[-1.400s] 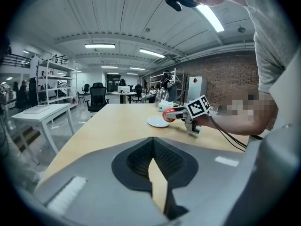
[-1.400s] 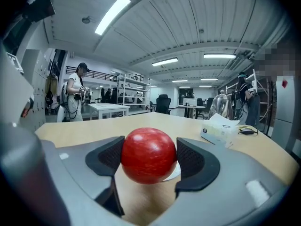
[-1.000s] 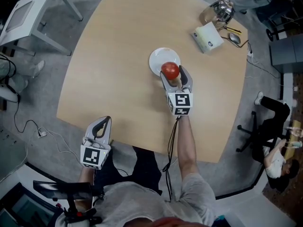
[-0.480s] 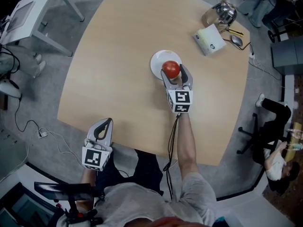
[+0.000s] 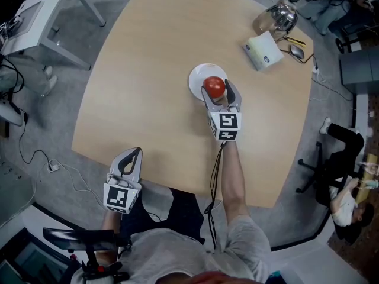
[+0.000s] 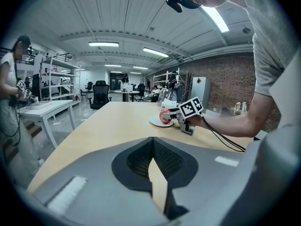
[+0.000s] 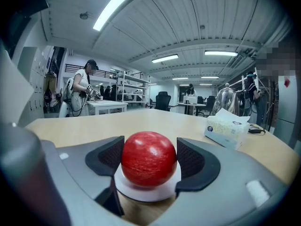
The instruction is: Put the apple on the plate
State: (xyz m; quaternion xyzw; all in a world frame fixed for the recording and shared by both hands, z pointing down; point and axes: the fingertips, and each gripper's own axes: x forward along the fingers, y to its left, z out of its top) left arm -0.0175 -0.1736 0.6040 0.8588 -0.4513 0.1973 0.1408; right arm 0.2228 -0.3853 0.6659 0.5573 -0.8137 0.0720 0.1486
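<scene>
A red apple point(image 5: 214, 86) sits between the jaws of my right gripper point(image 5: 218, 92), which is shut on it, over the near right part of the small white plate point(image 5: 198, 76) in the middle of the wooden table. In the right gripper view the apple point(image 7: 149, 158) fills the gap between both black pads point(image 7: 109, 157), and its underside meets the plate point(image 7: 141, 190). My left gripper point(image 5: 131, 154) hangs shut and empty at the table's near edge. The left gripper view shows the apple point(image 6: 164, 117) and plate point(image 6: 156, 123) far ahead.
A tissue box point(image 5: 261, 47), a shiny metal kettle point(image 5: 277, 15) and a mouse point(image 5: 294, 49) sit at the table's far right corner. A white side table point(image 5: 35, 16) stands on the floor at left. A person sits in a chair point(image 5: 346, 188) at right.
The right gripper and the apple edged slightly forward over the plate a second ago and have held still since. The left gripper has barely moved.
</scene>
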